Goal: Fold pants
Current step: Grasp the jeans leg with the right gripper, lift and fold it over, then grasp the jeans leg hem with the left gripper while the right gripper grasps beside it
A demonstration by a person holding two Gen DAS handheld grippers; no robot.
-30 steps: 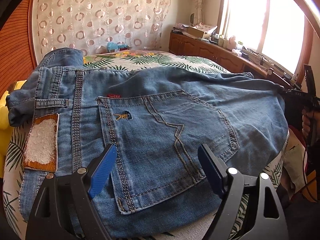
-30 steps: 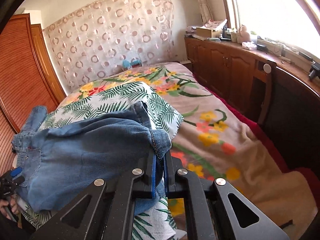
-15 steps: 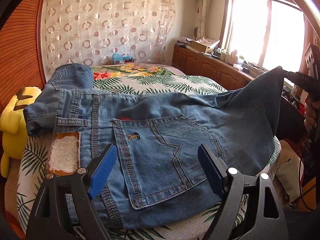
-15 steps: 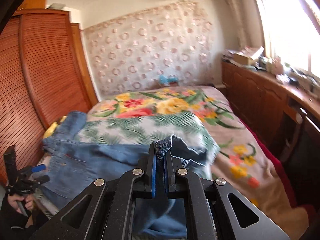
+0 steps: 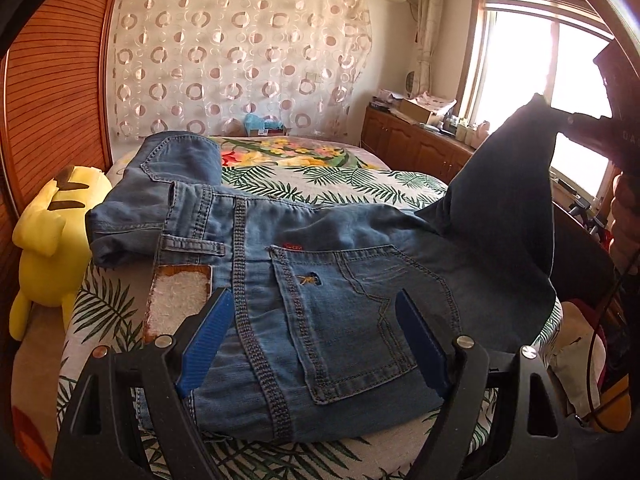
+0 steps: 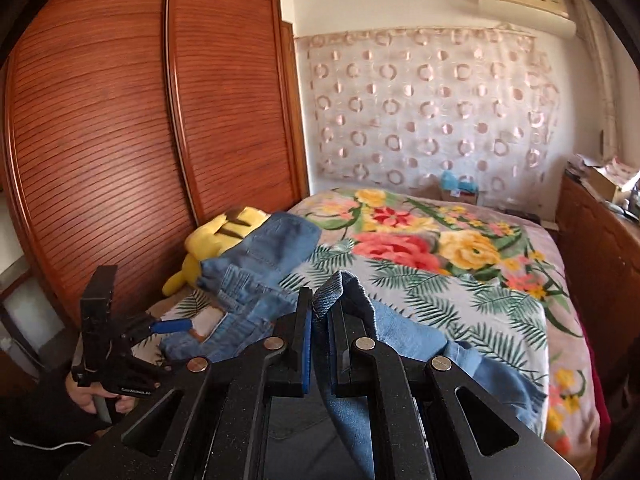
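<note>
Mid-fold: right gripper [image 6: 318,320] clamped on the leg end of the blue denim jeans [image 5: 320,280] lying across the floral-print bed [image 5: 360,188] at frame centre, left gripper [image 5: 312,336] fingers apart above the seat pocket; next, carry the leg over to the waistband.

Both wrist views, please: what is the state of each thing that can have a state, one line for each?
jeans: partly folded on the bed, one end lifted.
left gripper: open, over the back pocket, holding nothing.
right gripper: shut on the lifted denim edge.
back pocket: flat, facing up.
yellow plush toy: lying beside the jeans, by the wardrobe.
wardrobe doors: closed.
bed: covered by floral blanket.
</note>
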